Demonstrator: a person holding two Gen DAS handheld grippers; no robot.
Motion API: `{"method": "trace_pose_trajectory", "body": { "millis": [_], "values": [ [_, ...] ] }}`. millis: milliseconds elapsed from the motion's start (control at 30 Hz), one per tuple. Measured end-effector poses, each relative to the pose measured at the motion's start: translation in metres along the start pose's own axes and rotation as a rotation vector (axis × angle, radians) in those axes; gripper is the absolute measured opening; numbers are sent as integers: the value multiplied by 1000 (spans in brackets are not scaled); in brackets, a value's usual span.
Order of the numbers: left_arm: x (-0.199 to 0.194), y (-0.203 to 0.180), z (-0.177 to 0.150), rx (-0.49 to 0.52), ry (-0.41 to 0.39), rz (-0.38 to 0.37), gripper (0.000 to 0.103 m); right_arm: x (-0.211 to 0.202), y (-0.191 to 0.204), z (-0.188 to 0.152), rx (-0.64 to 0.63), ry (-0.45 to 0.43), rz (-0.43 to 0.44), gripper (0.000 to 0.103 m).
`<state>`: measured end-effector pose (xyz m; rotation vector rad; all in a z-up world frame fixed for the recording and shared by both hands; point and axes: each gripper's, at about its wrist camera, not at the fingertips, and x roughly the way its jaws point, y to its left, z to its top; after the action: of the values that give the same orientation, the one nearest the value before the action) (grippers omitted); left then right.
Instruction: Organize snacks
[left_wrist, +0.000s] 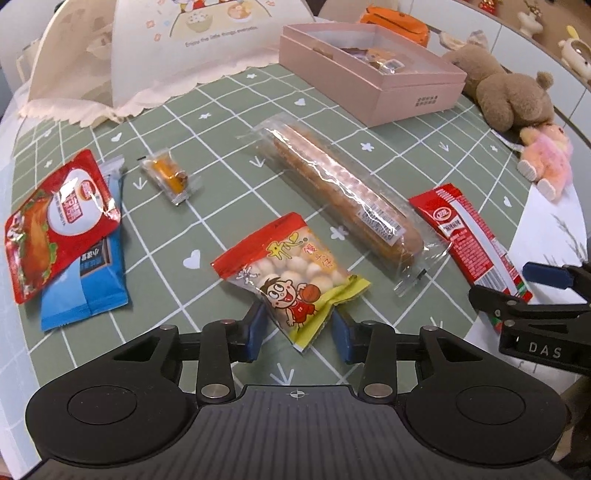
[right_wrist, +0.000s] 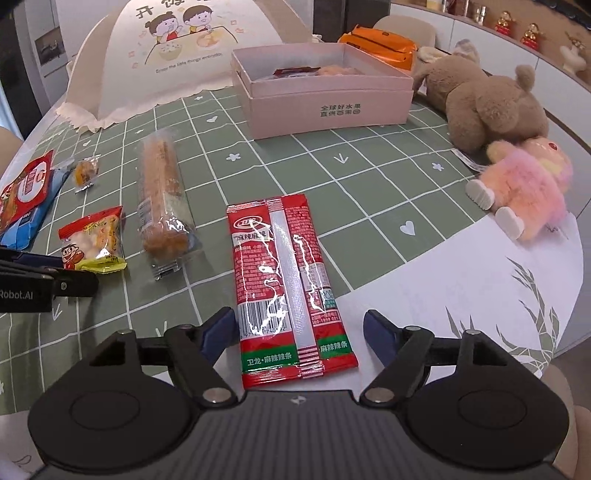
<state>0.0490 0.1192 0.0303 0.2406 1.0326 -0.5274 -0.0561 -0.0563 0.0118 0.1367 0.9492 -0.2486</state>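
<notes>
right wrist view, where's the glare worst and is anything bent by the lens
Right wrist view: white glare streaks cross the red spicy strip packet between the open right gripper, hiding part of its barcode; the table edge bows from fisheye. Left wrist view: glare runs along the clear-wrapped bread stick, and the pink box leans.

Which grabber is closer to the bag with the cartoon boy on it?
Left. The left gripper has its open fingers on either side of the cartoon-boy snack bag; the right gripper straddles the red spicy-strip packet, farther right.
</notes>
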Motion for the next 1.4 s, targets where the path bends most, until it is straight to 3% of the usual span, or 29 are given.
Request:
{"method": "trace_pose_trajectory", "body": {
  "millis": [267, 433, 633, 733, 800, 900, 1100, 1133, 1200, 1267, 1333, 1400],
  "values": [
    [-3, 5, -6, -55, -12, 0, 33, 5, -2, 3, -1, 13, 6, 87],
    [-8, 8, -15, -101, -40, -6, 30, 3, -2, -6, -17, -26, 20, 90],
    [-17, 11, -21, -176, -82, 10, 23, 2, -2, -9, -95, -13, 81, 98],
    [-25, 6, -22, -185, -93, 38, 21, 1, -3, -2, -184, 25, 134, 92],
    [-30, 4, -23, -212, -96, 49, 20, -3, -4, 4, -234, 19, 162, 80],
    [-36, 0, -24, -257, -94, 55, 20, -9, -9, 18, -271, -30, 196, 80],
    [-36, -15, -35, -267, -25, -1, 23, 8, -28, 46, -222, 11, 267, 80],
    [-37, -16, -39, -251, -21, 19, 25, 11, -32, 48, -222, 10, 270, 80],
    [-38, -23, -41, -173, -11, 142, 28, 15, -40, 48, -242, 10, 279, 80],
    [-44, -25, -41, -157, 0, 234, 28, 17, -49, 47, -263, -4, 281, 80],
    [-58, -22, -38, -205, -22, 246, 28, 16, -61, 48, -289, -19, 293, 80],
    [-76, -32, -32, -181, -85, 217, 28, 16, -72, 50, -317, -35, 307, 80]
  ]
}}
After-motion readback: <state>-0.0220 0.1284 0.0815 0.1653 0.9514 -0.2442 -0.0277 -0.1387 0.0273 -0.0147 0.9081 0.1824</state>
